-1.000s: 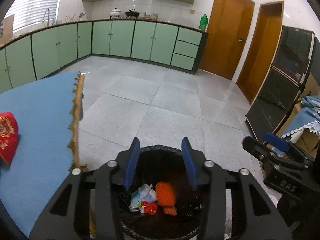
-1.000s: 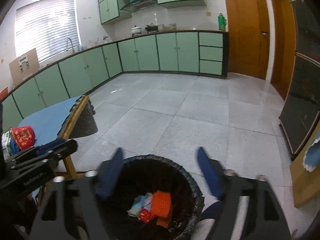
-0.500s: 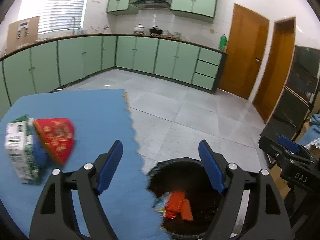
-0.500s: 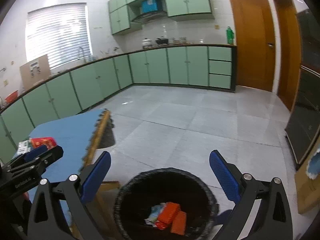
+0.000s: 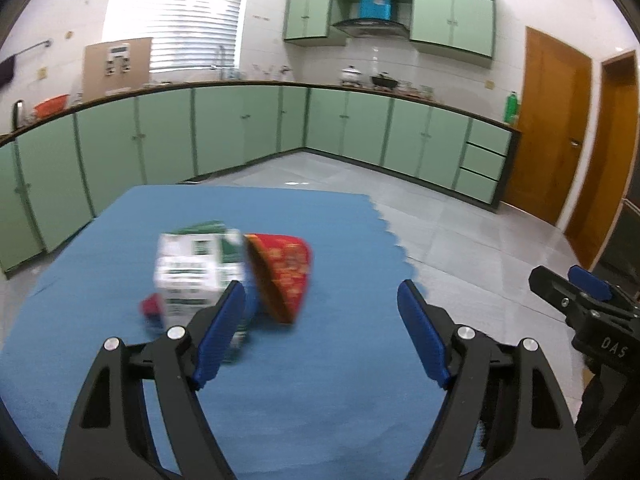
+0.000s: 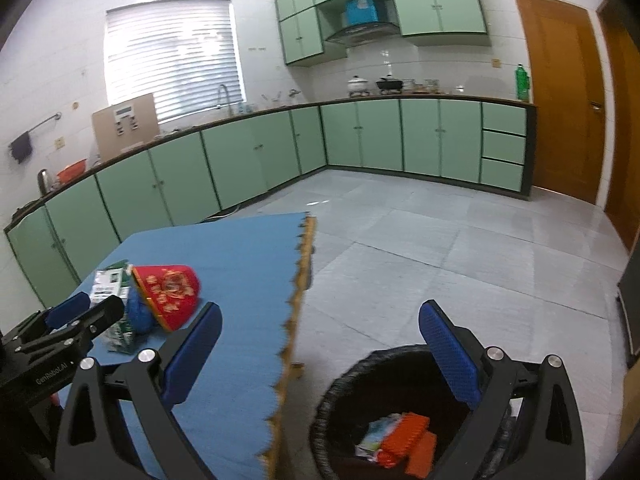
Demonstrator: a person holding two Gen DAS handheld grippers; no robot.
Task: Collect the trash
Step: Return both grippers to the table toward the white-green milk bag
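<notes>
Two gaping, empty grippers: left [image 5: 322, 330] faces the upright carton [image 5: 192, 270]; right [image 6: 320, 354] stands beside it.

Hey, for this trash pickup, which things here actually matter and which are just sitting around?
Part of the job:
- white and green carton
- red packet
- small blue item
- black bin, with orange and pale trash already inside

Just lying about:
- green bottle on the counter
- white pot
- cardboard box
- orange basin
</notes>
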